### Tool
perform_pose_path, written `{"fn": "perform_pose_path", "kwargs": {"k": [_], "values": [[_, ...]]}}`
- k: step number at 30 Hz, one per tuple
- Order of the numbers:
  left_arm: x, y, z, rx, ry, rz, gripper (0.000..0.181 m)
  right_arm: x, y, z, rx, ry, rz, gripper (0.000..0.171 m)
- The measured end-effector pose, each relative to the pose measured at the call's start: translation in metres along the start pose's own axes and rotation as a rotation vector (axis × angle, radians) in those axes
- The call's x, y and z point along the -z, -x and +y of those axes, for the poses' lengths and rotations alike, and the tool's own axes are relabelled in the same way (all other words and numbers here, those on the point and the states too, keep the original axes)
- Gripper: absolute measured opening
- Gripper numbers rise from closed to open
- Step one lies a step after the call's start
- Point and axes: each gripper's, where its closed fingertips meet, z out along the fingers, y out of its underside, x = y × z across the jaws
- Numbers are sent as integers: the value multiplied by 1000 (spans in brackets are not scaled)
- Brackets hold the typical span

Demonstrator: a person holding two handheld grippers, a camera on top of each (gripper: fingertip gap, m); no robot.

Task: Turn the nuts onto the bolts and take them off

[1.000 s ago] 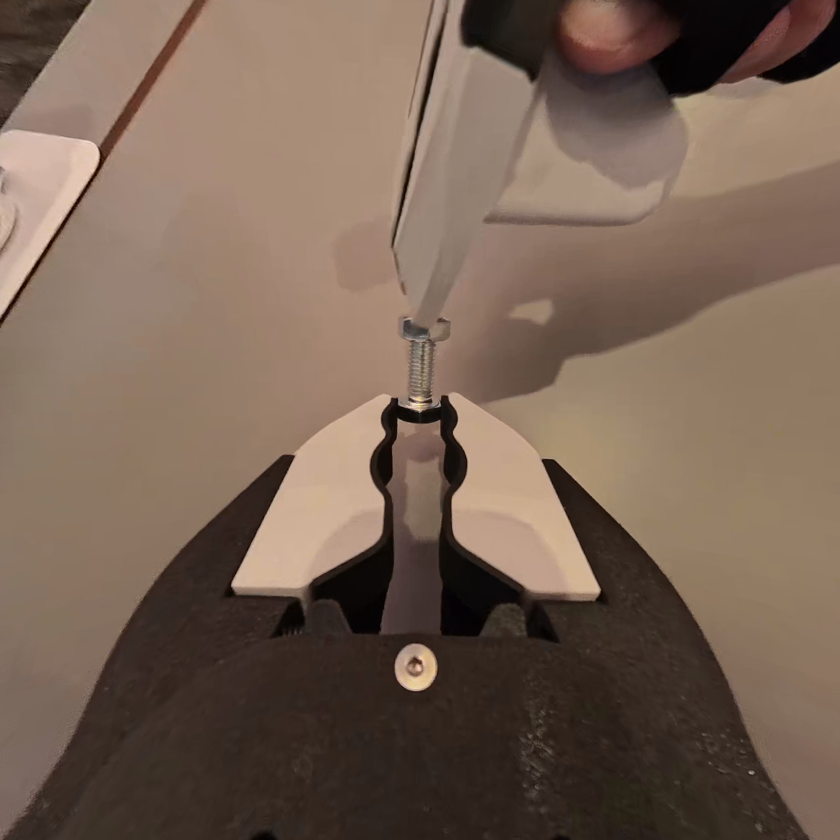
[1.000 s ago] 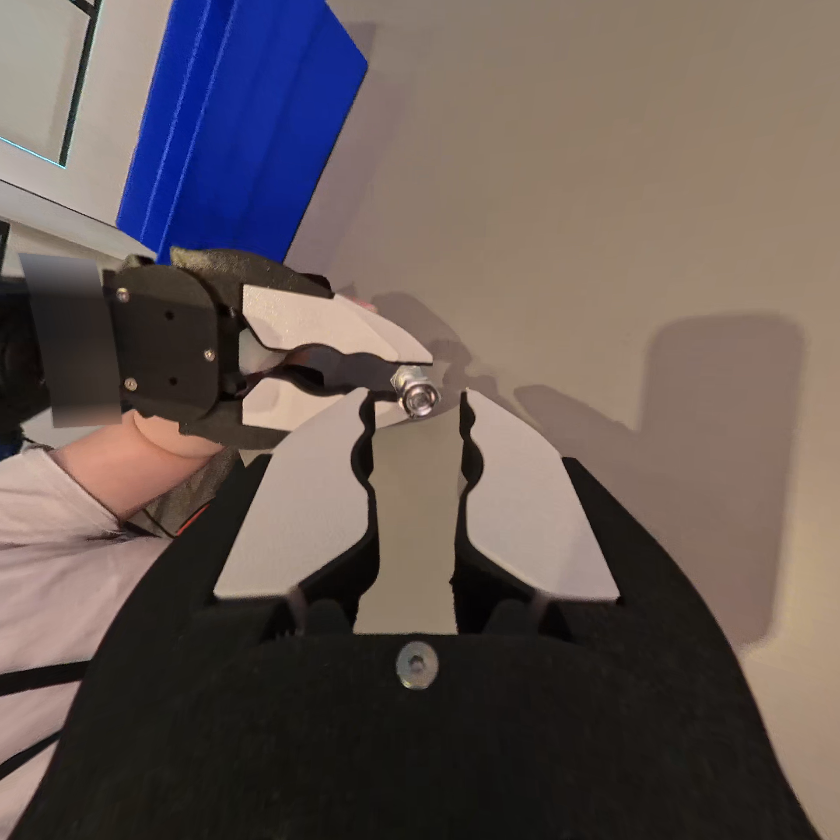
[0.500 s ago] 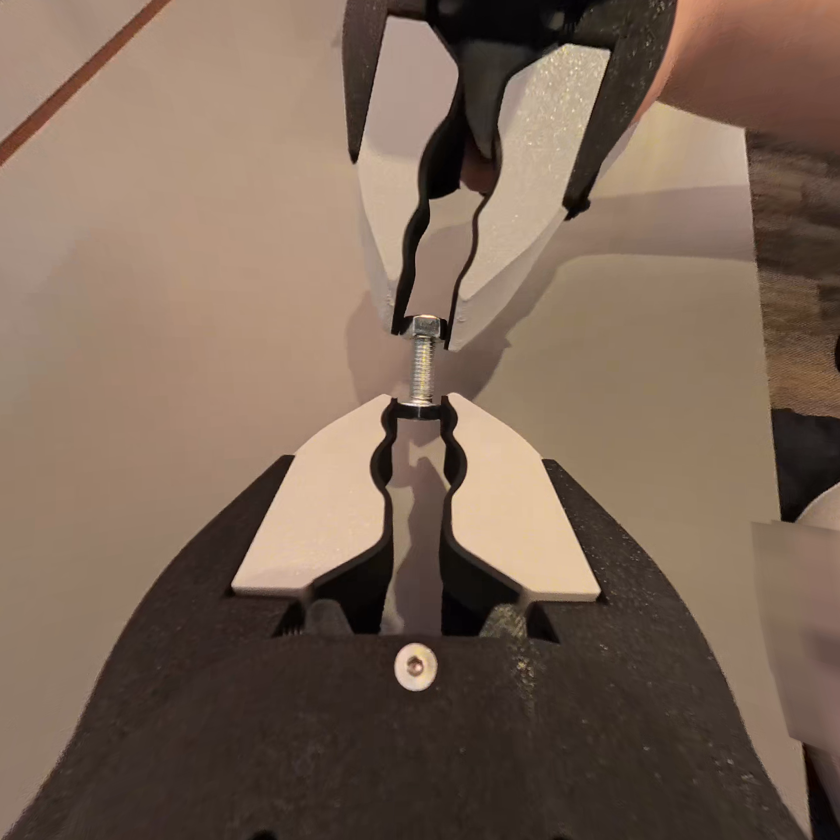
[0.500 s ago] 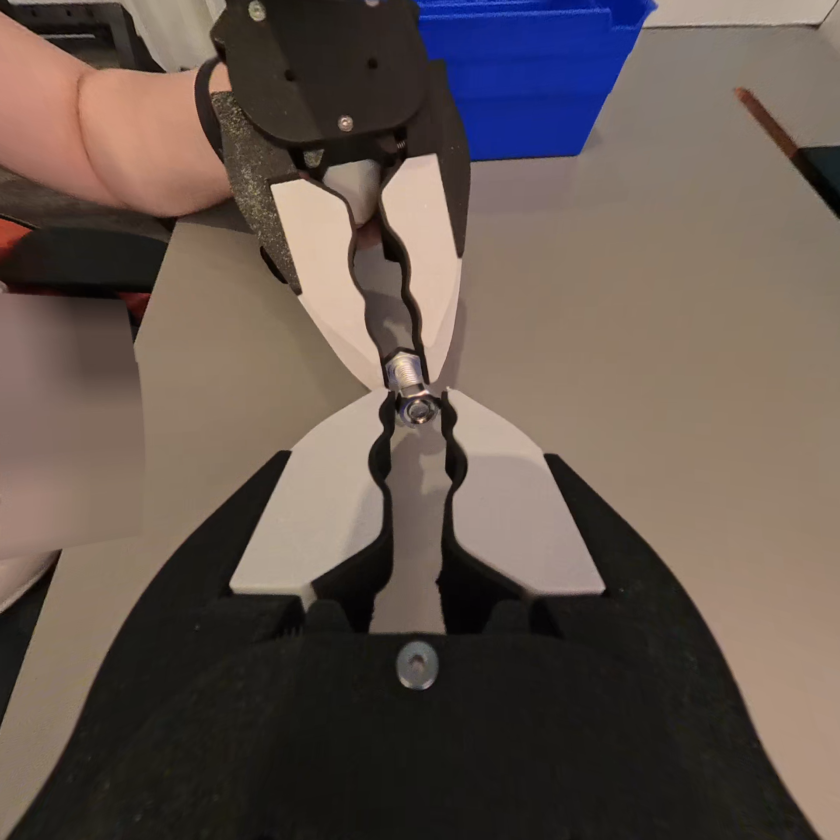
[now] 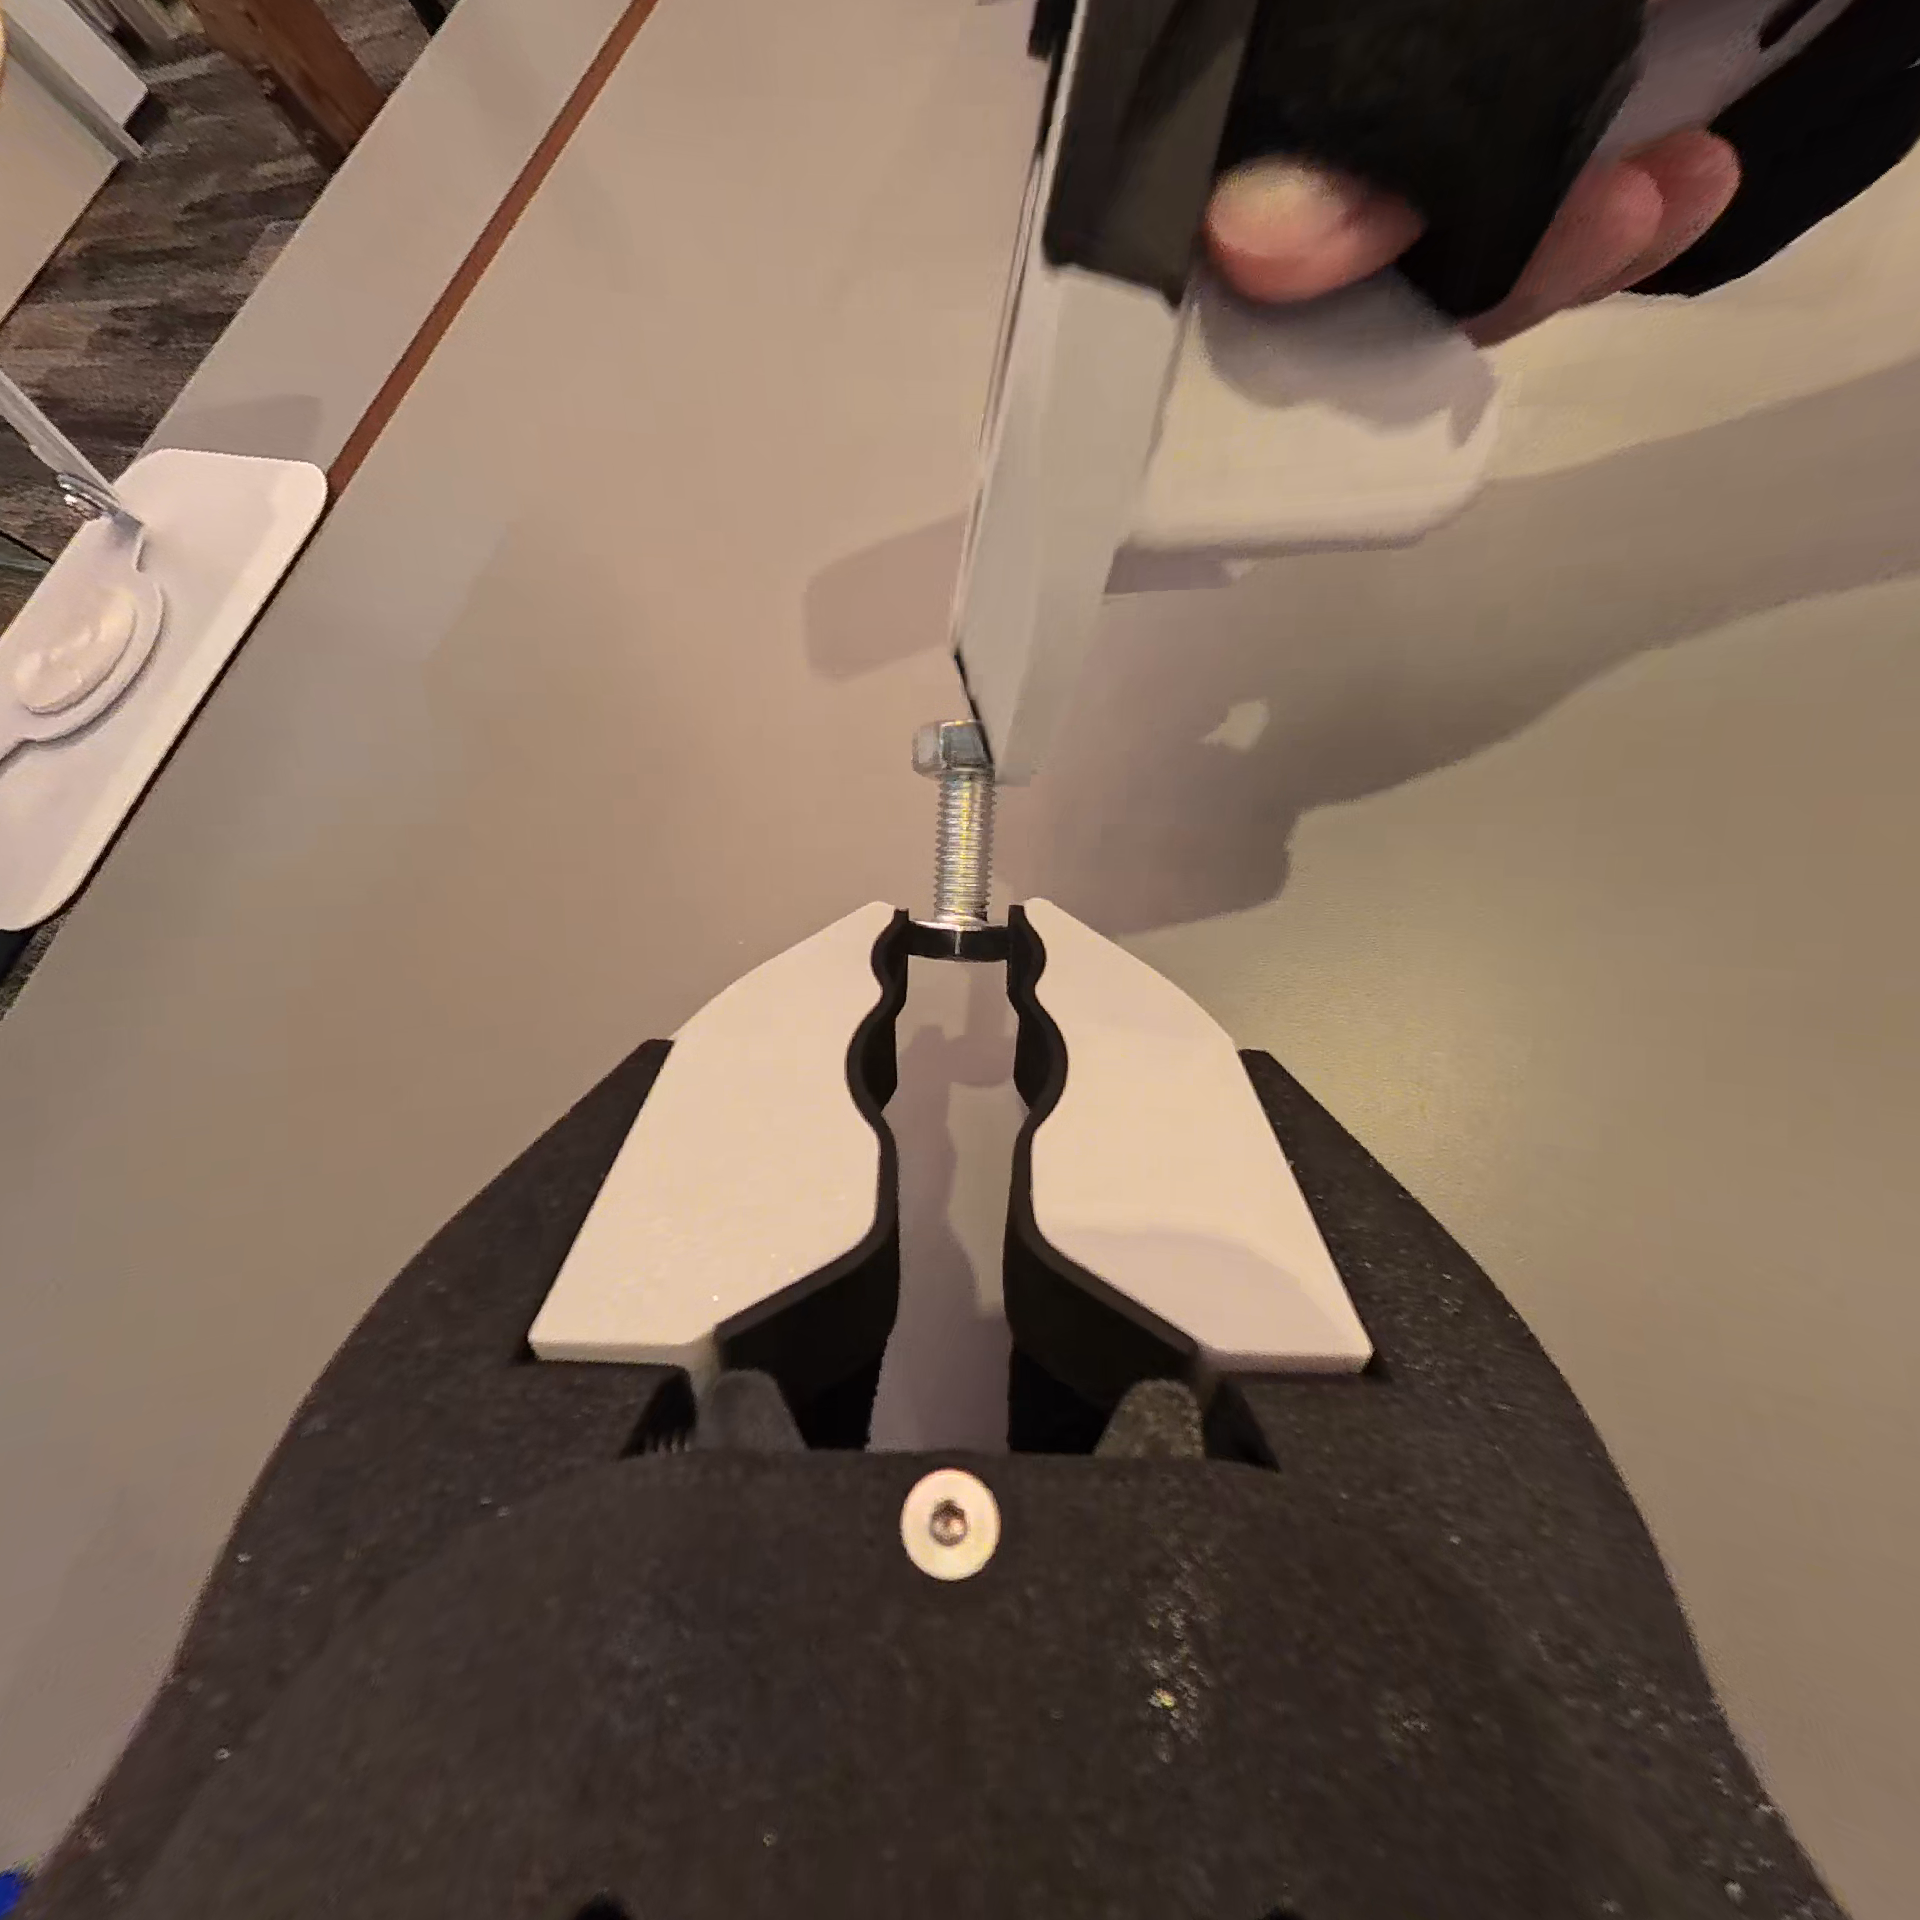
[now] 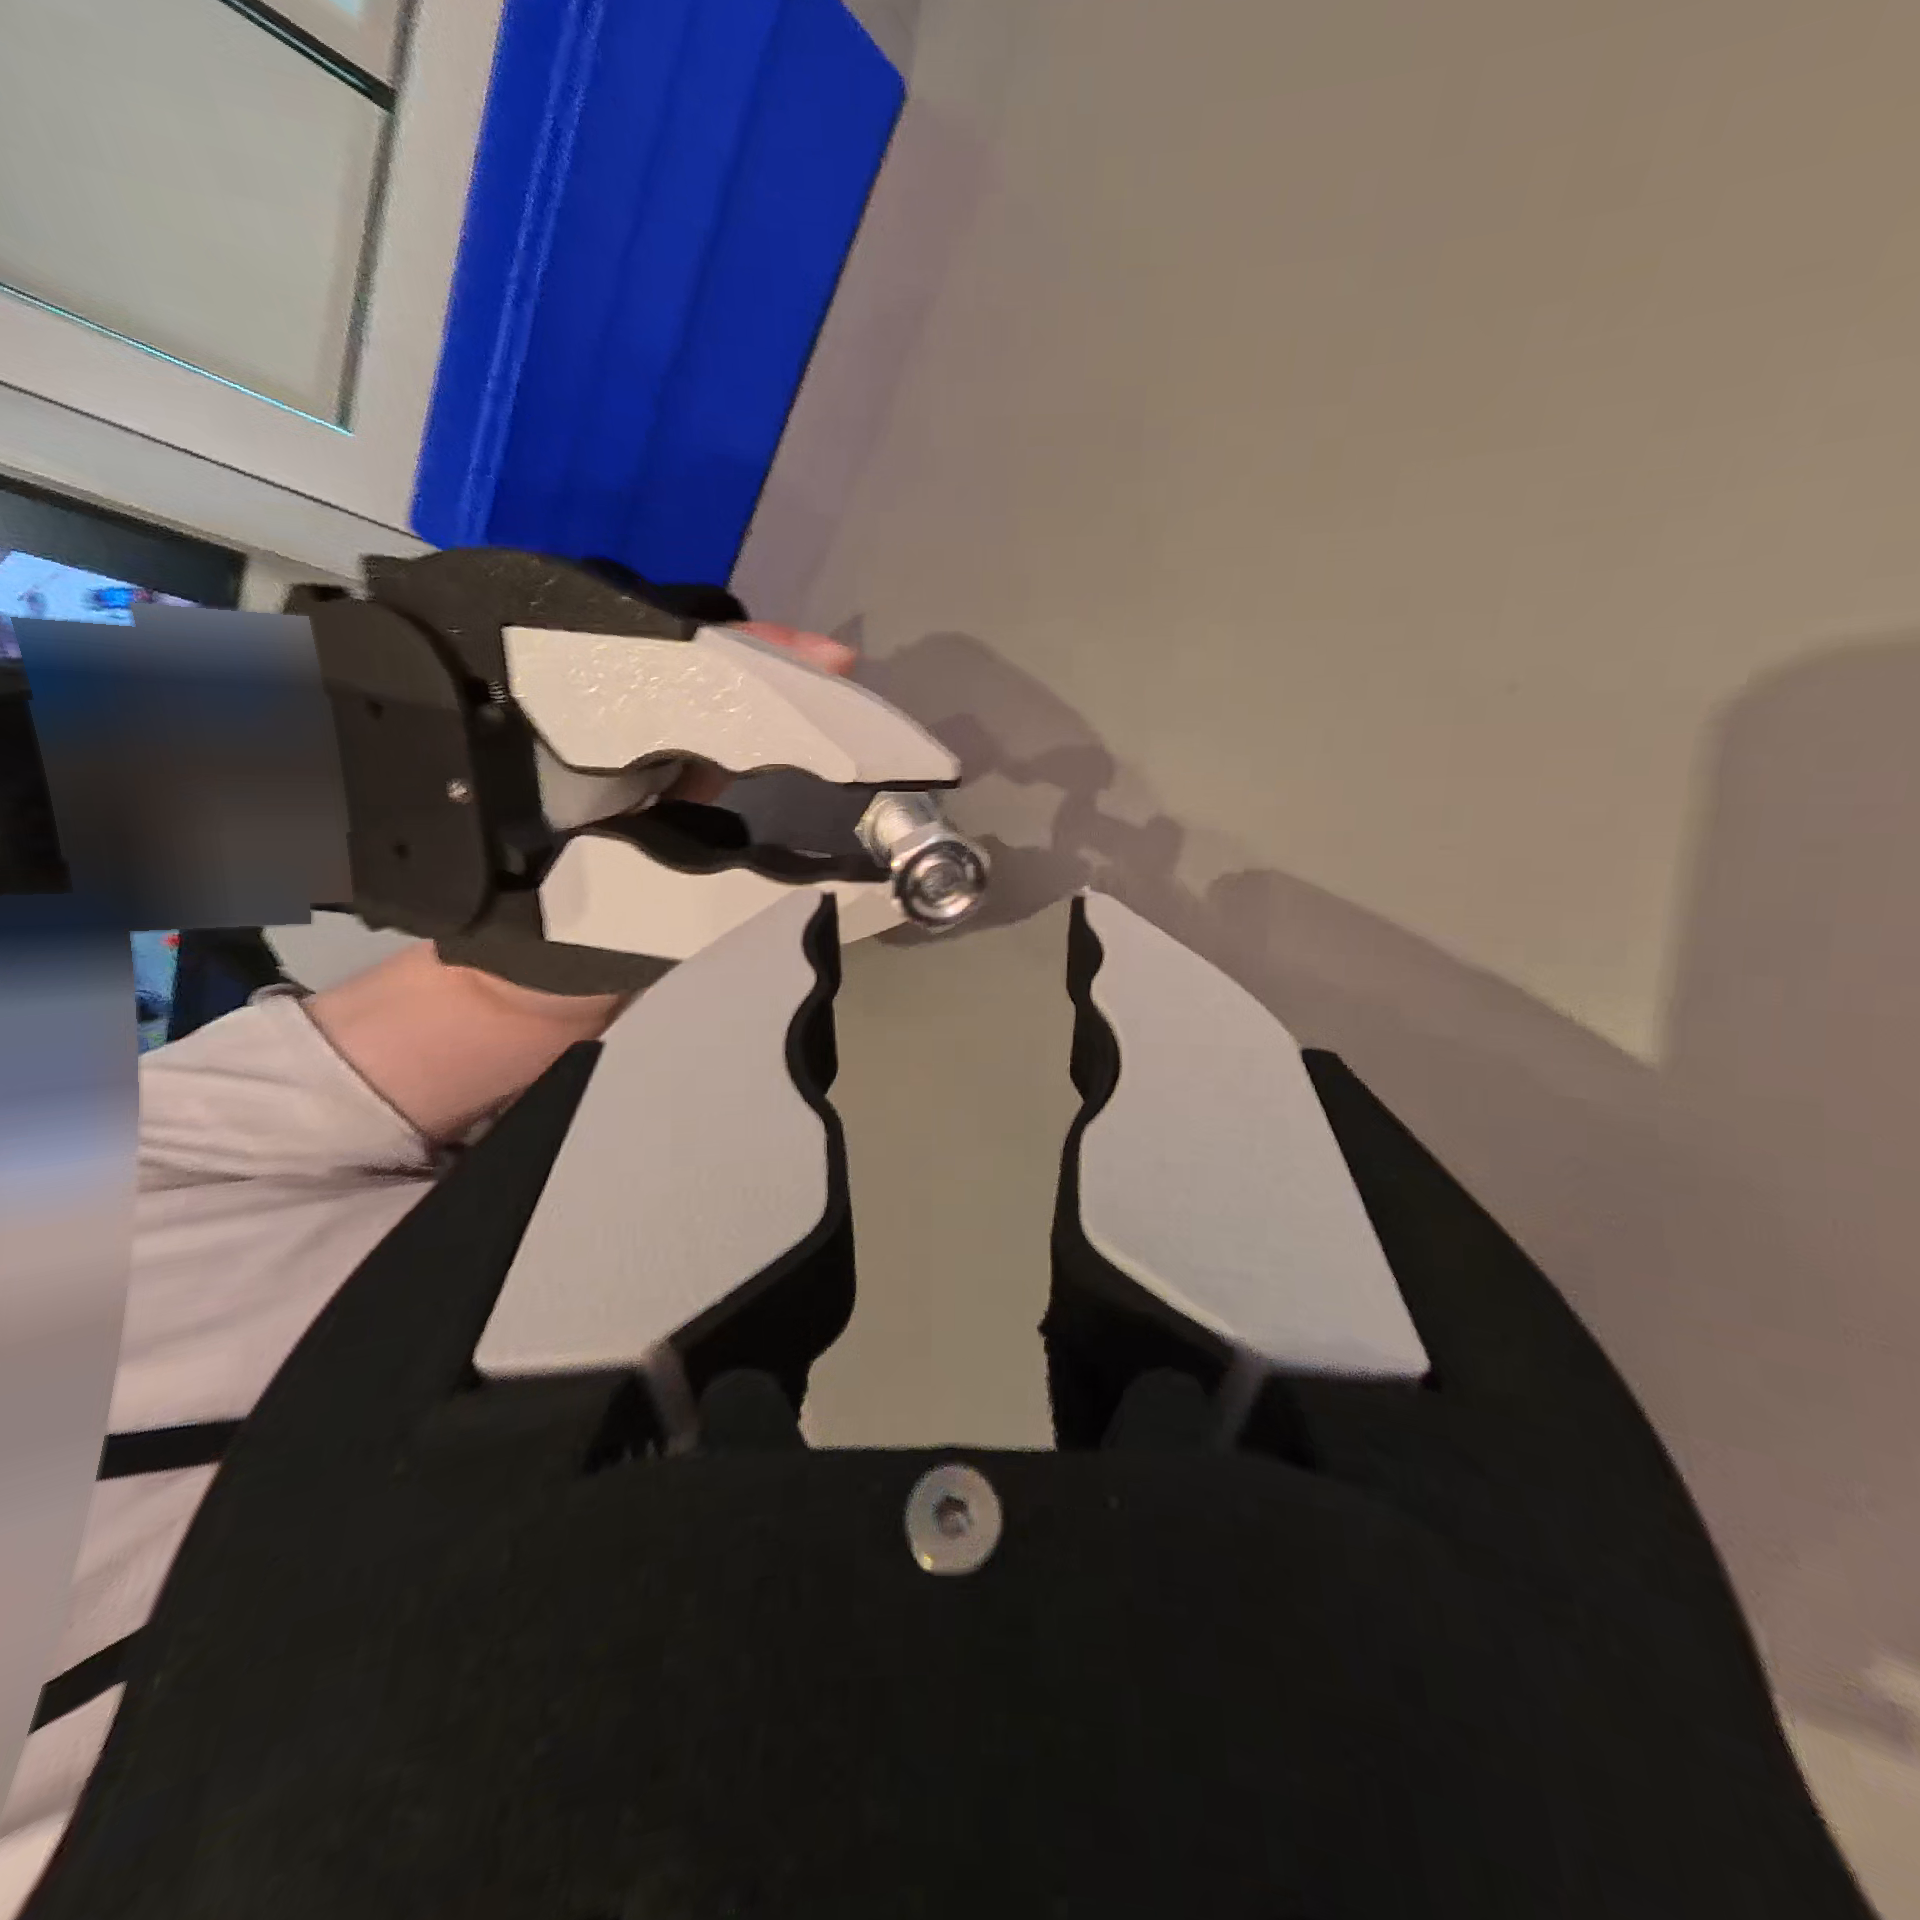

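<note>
Left gripper [image 5: 958, 928] clenched on the nut [image 5: 957, 941] at its fingertips, held above the beige bench [image 5: 520, 727]. The bolt [image 5: 962, 831] stands threaded into the nut, shank pointing away from the left wrist camera, hex head at the far end. Seen from the right wrist camera, the same bolt [image 6: 928, 869] sticks out sideways from the left gripper [image 6: 883, 831], head end facing the lens. Right gripper [image 6: 948, 914] released, fingers spread with clear bench between them; the bolt head sits just past and slightly left of the gap, not between the tips. In the left wrist view the right gripper [image 5: 1003, 743] appears edge-on, blurred, one finger tip beside the bolt head; whether it touches I cannot tell. Person's fingers [image 5: 1309, 234] wrap its dark handle. White tray [image 5: 208, 623] lies at the bench's left edge. Blue bin [image 6: 644, 291] stands on the bench behind the left gripper.
</note>
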Motion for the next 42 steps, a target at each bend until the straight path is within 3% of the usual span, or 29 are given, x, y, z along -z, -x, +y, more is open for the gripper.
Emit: {"fn": "perform_pose_path", "kwargs": {"k": [4,8,14,16,19,21,23,26,30,32,34,37,42], "values": [[1,1,0,-3,0,-6,18,-7,6,-1,41,38,-10,18],[2,-2,-1,-2,-5,26,18,-6,7,3,174,93,-13,18],[10,-25,-10,45,-56,205,18,3,11,21,833,156,-77,17],[10,-26,-10,41,-57,203,18,4,10,21,945,118,-59,17],[9,-24,-9,19,-51,176,18,3,9,19,969,81,-25,17],[8,-21,-8,7,-44,150,18,5,12,13,879,22,-28,32],[7,-14,-7,-11,-38,99,18,7,12,4,644,-15,-44,39],[6,-8,-4,-22,-20,56,18,9,13,-2,236,-27,-118,37],[4,-7,-2,-29,-9,39,18,3,8,0,-2,-14,-91,39],[4,-8,-3,-28,-10,42,18,-1,5,3,-6,8,-60,37],[5,-7,-2,-26,-9,41,18,-3,5,5,24,38,-46,18],[6,-9,-4,-15,-21,65,18,-2,7,7,152,66,-55,18],[14,-22,-14,26,-80,177,18,5,12,17,723,63,-115,17]]}}
